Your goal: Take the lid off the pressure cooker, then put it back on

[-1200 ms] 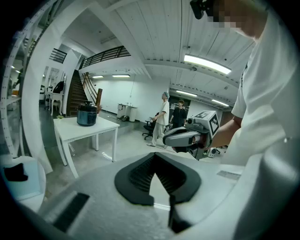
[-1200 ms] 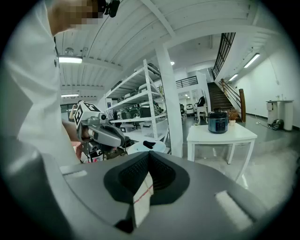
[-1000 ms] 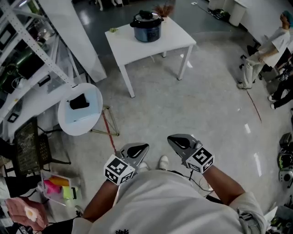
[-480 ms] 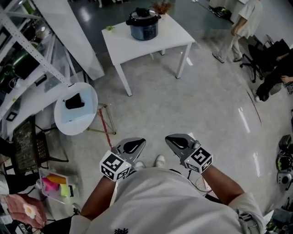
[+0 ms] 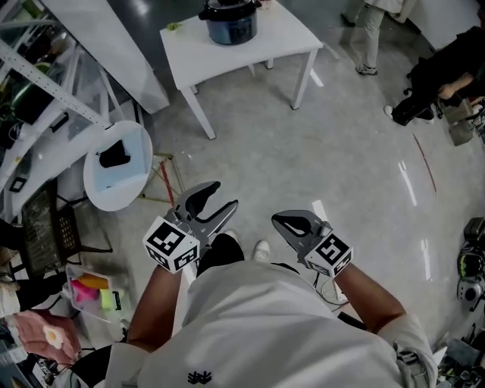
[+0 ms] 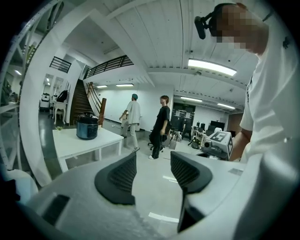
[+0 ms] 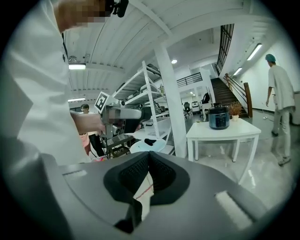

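Task not begun, by our reading: the lid point(image 5: 226, 8) sits on the cooker point(image 5: 230, 25), and the cooker stands toward the far side of the table point(image 5: 284, 36). We are well short of the table, with both grippers held in close to our body and neither near the cooker

Left gripper point(image 5: 214, 198): jaws have just been opening and now stand fairly wide. Nothing is between them, only floor point(image 5: 318, 151) beyond. Right gripper point(image 5: 280, 221): jaws together, holding nothing

All of the task is left: get to the table, take the lid off, then set it back on

Around the table:
- a small plant point(image 7: 234, 109) just beside the cooker, and a small green bit point(image 5: 174, 26) at the table's left corner
- a slanted white beam point(image 5: 114, 53) just left of the table, and a rack point(image 5: 38, 91) further left
- a round white stand point(image 5: 91, 178) near-left of the table, with a dark thing point(image 5: 114, 156) on it
- two people point(image 5: 370, 34) right of the table, one of them walking close by its right corner

The floor from us to the table's near edge looks bare, so we judge that nothing blocks the way. The stand lies left of our line. The nearer person could cross it, so we keep an eye there
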The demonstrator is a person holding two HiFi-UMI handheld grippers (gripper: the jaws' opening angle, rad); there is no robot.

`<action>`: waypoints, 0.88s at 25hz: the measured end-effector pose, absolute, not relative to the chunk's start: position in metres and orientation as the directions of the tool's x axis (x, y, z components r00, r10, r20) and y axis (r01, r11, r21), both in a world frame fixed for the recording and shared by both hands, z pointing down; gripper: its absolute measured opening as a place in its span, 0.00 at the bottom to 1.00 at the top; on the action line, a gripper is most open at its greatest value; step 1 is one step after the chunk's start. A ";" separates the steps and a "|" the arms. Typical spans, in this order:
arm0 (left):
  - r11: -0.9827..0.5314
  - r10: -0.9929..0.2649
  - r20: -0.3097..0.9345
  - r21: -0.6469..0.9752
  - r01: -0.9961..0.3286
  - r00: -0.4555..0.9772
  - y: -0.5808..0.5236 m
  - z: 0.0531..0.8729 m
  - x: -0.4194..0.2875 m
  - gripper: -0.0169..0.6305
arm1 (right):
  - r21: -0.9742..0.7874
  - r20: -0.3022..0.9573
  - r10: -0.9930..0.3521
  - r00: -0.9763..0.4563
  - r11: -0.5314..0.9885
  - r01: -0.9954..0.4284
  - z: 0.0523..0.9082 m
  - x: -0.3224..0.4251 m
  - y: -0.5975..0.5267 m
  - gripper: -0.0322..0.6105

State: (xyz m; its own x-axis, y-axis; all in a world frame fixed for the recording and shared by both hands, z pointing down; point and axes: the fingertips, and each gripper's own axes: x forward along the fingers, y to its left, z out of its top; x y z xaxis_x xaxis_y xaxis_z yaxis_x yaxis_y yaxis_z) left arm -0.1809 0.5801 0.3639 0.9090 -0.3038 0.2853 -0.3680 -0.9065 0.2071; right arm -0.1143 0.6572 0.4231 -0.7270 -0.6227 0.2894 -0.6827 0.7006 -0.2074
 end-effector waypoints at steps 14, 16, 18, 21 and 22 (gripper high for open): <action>-0.935 -0.223 0.254 0.217 -0.280 0.941 0.425 0.383 -0.145 0.40 | -0.223 0.330 -0.689 -0.645 0.607 -0.763 0.436 -0.085 0.525 0.07; -0.944 -0.204 0.250 0.206 -0.258 0.947 0.394 0.377 -0.137 0.40 | -0.211 0.331 -0.697 -0.636 0.602 -0.770 0.429 -0.081 0.493 0.07; -0.951 -0.184 0.245 0.200 -0.235 0.952 0.363 0.373 -0.131 0.40 | -0.197 0.335 -0.703 -0.628 0.599 -0.776 0.424 -0.079 0.459 0.07; -0.960 -0.163 0.244 0.186 -0.211 0.956 0.321 0.368 -0.129 0.41 | -0.196 0.331 -0.708 -0.624 0.595 -0.779 0.419 -0.080 0.411 0.07; -0.962 -0.157 0.241 0.182 -0.204 0.958 0.308 0.366 -0.129 0.41 | -0.194 0.330 -0.708 -0.625 0.597 -0.779 0.418 -0.082 0.396 0.07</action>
State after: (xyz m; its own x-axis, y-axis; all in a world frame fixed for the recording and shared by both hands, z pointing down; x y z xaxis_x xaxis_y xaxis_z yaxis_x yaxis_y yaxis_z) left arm -0.1295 0.3077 0.3663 0.9576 -0.1573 0.2412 -0.2038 -0.9620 0.1817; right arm -0.0822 0.3964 0.4175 -0.6248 -0.7075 0.3302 -0.7785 0.5968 -0.1943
